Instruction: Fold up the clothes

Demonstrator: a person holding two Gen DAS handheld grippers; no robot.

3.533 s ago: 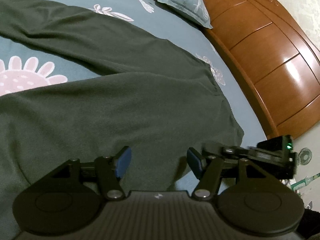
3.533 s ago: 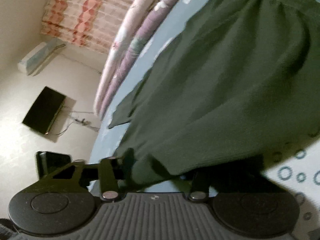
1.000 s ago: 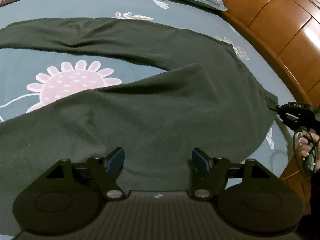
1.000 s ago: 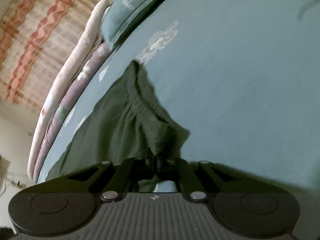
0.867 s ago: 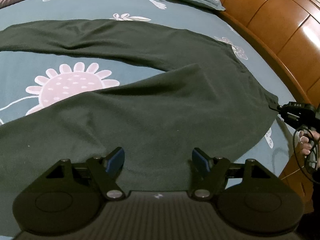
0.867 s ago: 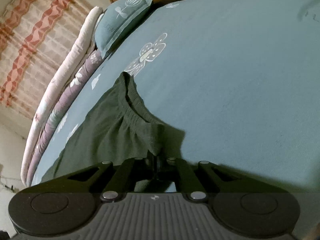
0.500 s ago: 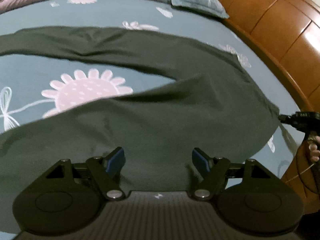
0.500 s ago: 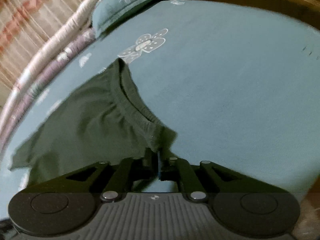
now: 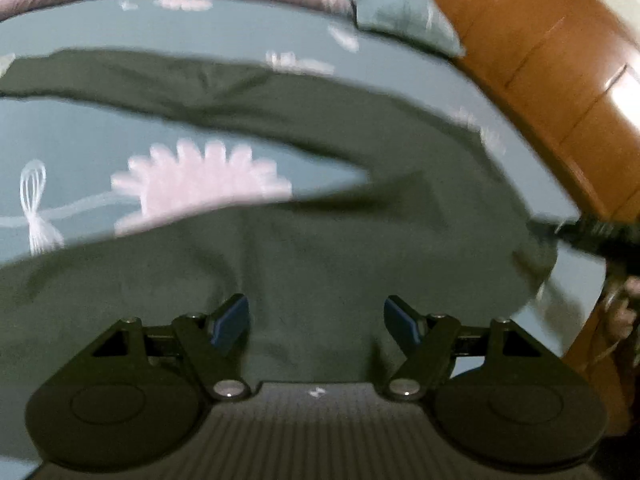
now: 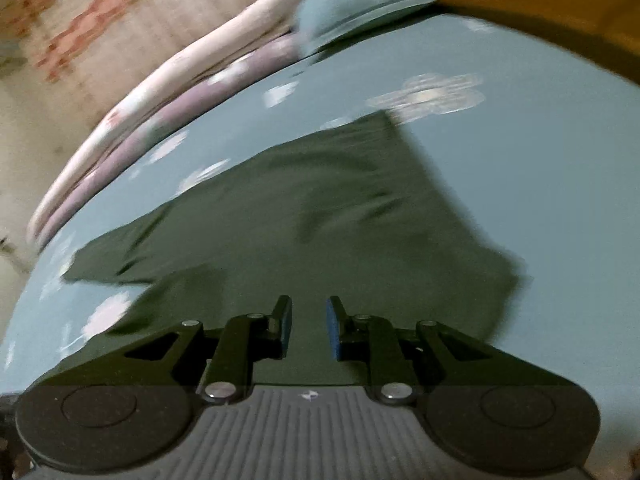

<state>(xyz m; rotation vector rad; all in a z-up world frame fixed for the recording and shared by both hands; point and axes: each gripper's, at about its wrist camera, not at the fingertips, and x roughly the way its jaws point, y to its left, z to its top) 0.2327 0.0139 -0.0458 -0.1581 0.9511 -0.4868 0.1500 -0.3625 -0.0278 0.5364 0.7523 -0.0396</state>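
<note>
Dark green trousers [image 9: 320, 240] lie spread flat on the bed [image 9: 80, 136], on a blue-grey sheet with a pink flower print [image 9: 200, 184]; both legs run off to the left in the left wrist view, with a wedge of bare sheet between them. Left gripper [image 9: 316, 318] hovers over the seat area, fingers [image 9: 230, 318] spread wide, nothing between them, not touching cloth as far as I can tell. Right gripper [image 10: 308, 326]: jaws opening, narrow gap, nothing clamped; only the fabric lying on the bed shows beyond the gap. In the left wrist view the right gripper shows as a blurred dark shape at the waistband corner, right edge of frame, with a hand [image 9: 624, 308] below it. Waistband end [image 10: 460, 220] lies toward the wooden headboard [image 9: 560, 60]. Pillow [image 10: 360, 4] and rolled bedding [image 10: 160, 92] sit along the far edge of the bed. Both views are motion-blurred.
</note>
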